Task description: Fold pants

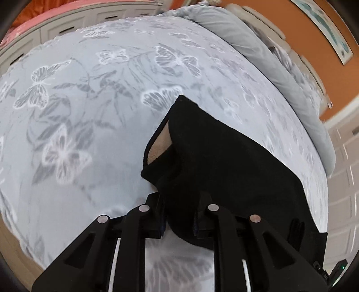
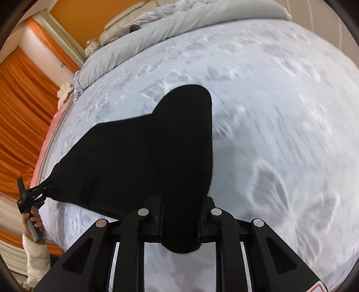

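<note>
A bed [image 1: 94, 125] filled most of both views, covered by a pale grey-blue spread printed with butterflies. Along its far side lay a rolled grey duvet [image 1: 264, 67] against a padded headboard [image 2: 125, 20], and beyond that rose an orange wall [image 1: 291, 29] with a framed picture [image 1: 325, 29]. Orange curtains [image 2: 24, 116] hung past the bed's edge in the right wrist view, and pale drawer fronts [image 1: 74, 27] ran behind the bed in the left wrist view.

The black pants [image 2: 143, 157] lay stretched across the near part of the bed, with a wide bare stretch of spread beyond them and to both sides. A tan lining showed at an opening in the cloth in the left wrist view.

The right gripper [image 2: 180, 219] had its fingers closed on a thick fold of the pants, which bulged out between them toward the camera. The left gripper [image 1: 179, 215] had its fingers closed on another edge of the pants; in the right wrist view it pinched the far corner at the bed's edge, held by a hand [image 2: 34, 221] with a light sleeve [image 2: 36, 258] below. Nothing lay on the spread near the cloth.
</note>
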`<state>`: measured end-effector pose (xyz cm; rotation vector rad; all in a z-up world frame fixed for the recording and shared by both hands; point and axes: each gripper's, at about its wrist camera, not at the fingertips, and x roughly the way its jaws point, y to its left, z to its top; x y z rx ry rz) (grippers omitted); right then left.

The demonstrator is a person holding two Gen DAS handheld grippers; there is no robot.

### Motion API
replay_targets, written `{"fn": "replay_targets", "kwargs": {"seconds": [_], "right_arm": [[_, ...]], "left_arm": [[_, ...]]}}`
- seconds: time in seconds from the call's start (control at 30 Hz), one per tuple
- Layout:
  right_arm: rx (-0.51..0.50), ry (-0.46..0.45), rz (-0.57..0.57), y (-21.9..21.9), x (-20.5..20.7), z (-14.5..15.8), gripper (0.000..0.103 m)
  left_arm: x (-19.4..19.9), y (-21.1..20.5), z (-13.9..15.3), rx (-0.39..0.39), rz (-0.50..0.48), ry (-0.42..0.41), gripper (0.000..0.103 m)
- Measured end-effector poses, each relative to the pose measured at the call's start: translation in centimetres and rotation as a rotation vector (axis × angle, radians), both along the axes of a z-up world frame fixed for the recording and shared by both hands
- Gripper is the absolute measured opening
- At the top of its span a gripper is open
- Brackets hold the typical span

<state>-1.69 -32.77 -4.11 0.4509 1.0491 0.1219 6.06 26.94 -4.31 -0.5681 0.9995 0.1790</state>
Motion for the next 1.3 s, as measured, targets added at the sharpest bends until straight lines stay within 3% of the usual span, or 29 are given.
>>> {"fn": "replay_targets", "kwargs": {"seconds": [0.17, 0.27, 0.3, 0.37, 0.43, 0.47, 0.6, 0.7, 0.73, 0.8, 0.83, 0.87, 1.1, 1.2, 1.23, 1.3], "right_arm": [[0.031, -0.023, -0.061, -2.5, -4.2, -0.1, 0.019], [-0.140, 0.124, -0.103, -3.0, -2.9, -2.5, 0.038], [-0.219, 0.106, -0.141, -2.6, -2.8, -2.0, 0.041], [-0.290, -0.039, -0.120, -0.3, -3.5, 0.6, 0.043], [-0.347, -0.190, 0.011, 4.3, -4.1, 3.0, 0.071], [-0.332, -0.226, 0.122, 7.6, -3.9, 3.4, 0.072], [-0.334, -0.192, 0.413, 17.6, -2.4, 1.1, 0.067], [-0.439, -0.169, 0.475, 21.6, -1.2, -1.1, 0.067], [-0.459, -0.140, 0.466, 22.0, -0.5, -1.8, 0.057], [-0.408, -0.082, 0.429, 21.5, 0.5, -2.9, 0.042], [-0.408, -0.083, 0.422, 21.6, 0.8, -2.8, 0.024], [-0.425, -0.090, 0.424, 21.6, 0.9, -2.5, 0.015], [-0.306, -0.202, 0.328, 22.0, 3.4, 1.5, 0.013], [-0.332, -0.067, 0.407, 24.4, 5.2, -2.1, 0.029], [-0.333, -0.062, 0.404, 24.6, 5.1, -2.6, 0.034], [-0.332, -0.113, 0.398, 24.4, 4.6, -0.7, 0.036]], "left_arm": [[-2.5, -2.0, 1.1, -0.015, -0.056, -0.020, 0.016], [-1.7, -2.8, -0.6, 0.026, -0.048, 0.047, 0.017], [-1.5, -2.6, -1.2, 0.023, -0.034, 0.063, 0.017], [-1.3, -2.2, -1.7, -0.001, -0.015, 0.074, 0.019], [-1.1, -2.2, -1.6, 0.004, -0.015, 0.066, 0.021], [-1.1, -2.3, -1.5, 0.013, -0.018, 0.063, 0.022], [-0.8, -2.7, -1.6, 0.042, -0.025, 0.062, 0.024], [-1.0, -2.5, -1.6, 0.025, -0.027, 0.057, 0.024], [-1.0, -2.4, -1.6, 0.020, -0.030, 0.056, 0.024], [-1.1, -2.3, -1.7, 0.016, -0.039, 0.054, 0.024], [-1.0, -2.3, -1.7, 0.018, -0.043, 0.054, 0.024], [-1.0, -2.3, -1.8, 0.020, -0.048, 0.054, 0.024], [-1.2, -2.5, -1.3, 0.028, -0.059, 0.038, 0.024], [-1.3, -2.8, -0.8, 0.035, -0.058, 0.021, 0.023], [-1.3, -2.9, -0.7, 0.037, -0.061, 0.015, 0.023], [-1.5, -3.3, 0.0, 0.046, -0.071, -0.003, 0.023]]}}
